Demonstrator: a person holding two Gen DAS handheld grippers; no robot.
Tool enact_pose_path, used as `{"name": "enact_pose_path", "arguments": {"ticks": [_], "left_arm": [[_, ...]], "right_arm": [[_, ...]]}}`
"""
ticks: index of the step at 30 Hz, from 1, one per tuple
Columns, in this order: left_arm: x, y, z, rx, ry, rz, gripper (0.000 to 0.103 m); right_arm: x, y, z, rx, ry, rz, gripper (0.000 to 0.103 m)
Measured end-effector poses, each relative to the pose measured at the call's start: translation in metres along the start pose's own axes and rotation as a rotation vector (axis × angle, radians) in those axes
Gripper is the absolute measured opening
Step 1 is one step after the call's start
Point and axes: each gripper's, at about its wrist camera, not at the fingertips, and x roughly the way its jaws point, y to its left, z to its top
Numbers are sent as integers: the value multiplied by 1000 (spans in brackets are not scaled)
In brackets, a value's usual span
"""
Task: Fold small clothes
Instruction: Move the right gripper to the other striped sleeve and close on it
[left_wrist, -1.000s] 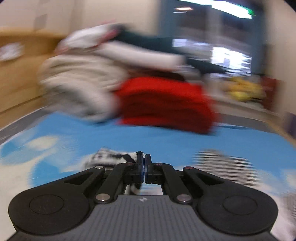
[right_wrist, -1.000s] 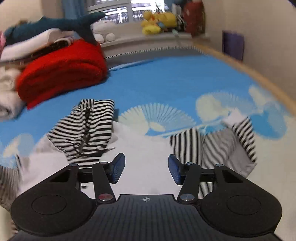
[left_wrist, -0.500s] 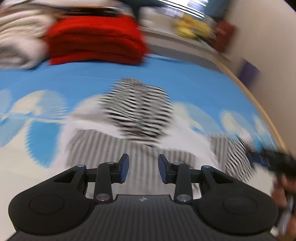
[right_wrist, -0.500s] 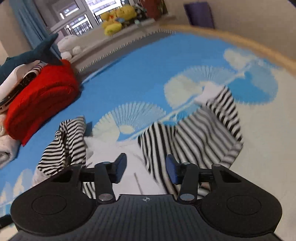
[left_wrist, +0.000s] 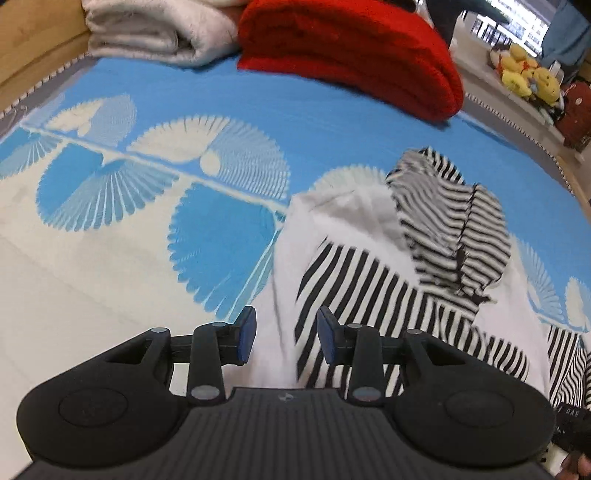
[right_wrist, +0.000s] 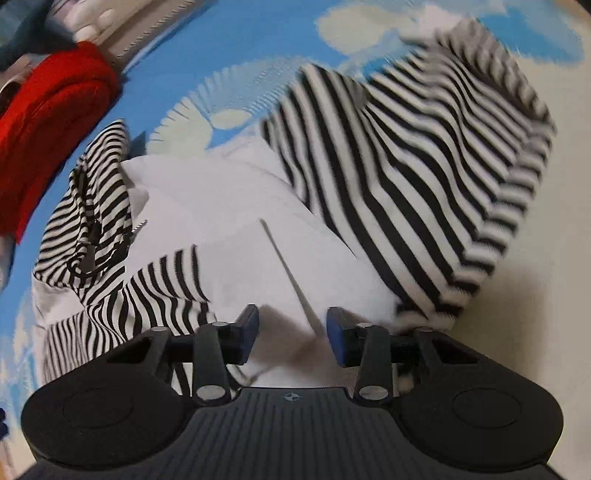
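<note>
The blue-and-white fan-patterned bed cover is the work surface; a grey toothed border and a wooden bed frame bound it along its far and left edges. A wide bare area of the cover lies to the left of the garment.

A folded red fleece blanket and a folded cream blanket lie side by side against the far edge, well apart from the garment.

The white hooded top with black-and-white striped sleeves and hood lies spread on the cover near its front edge. The striped hood is bunched at the far end. One striped sleeve lies folded over the white body; its cuff reaches the pale area of the cover.

The left gripper is positioned over the garment's left edge, jaws spread, nothing between them. The right gripper is positioned over the white body, jaws spread, holding nothing.
</note>
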Motion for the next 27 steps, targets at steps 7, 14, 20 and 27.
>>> {"name": "enact_pose_path", "arguments": {"ticks": [7, 14, 20, 27], "left_arm": [[10, -7, -34, 99, 86, -61, 40], [49, -6, -69, 232, 247, 9, 38], [23, -11, -60, 203, 155, -68, 37], [42, -27, -73, 248, 233, 21, 44]], "right_arm": [[-54, 17, 18, -30, -273, 71, 0], [-7, -11, 15, 61, 38, -119, 6], [-32, 16, 16, -51, -142, -4, 22], [-6, 6, 18, -29, 53, -28, 45]]}}
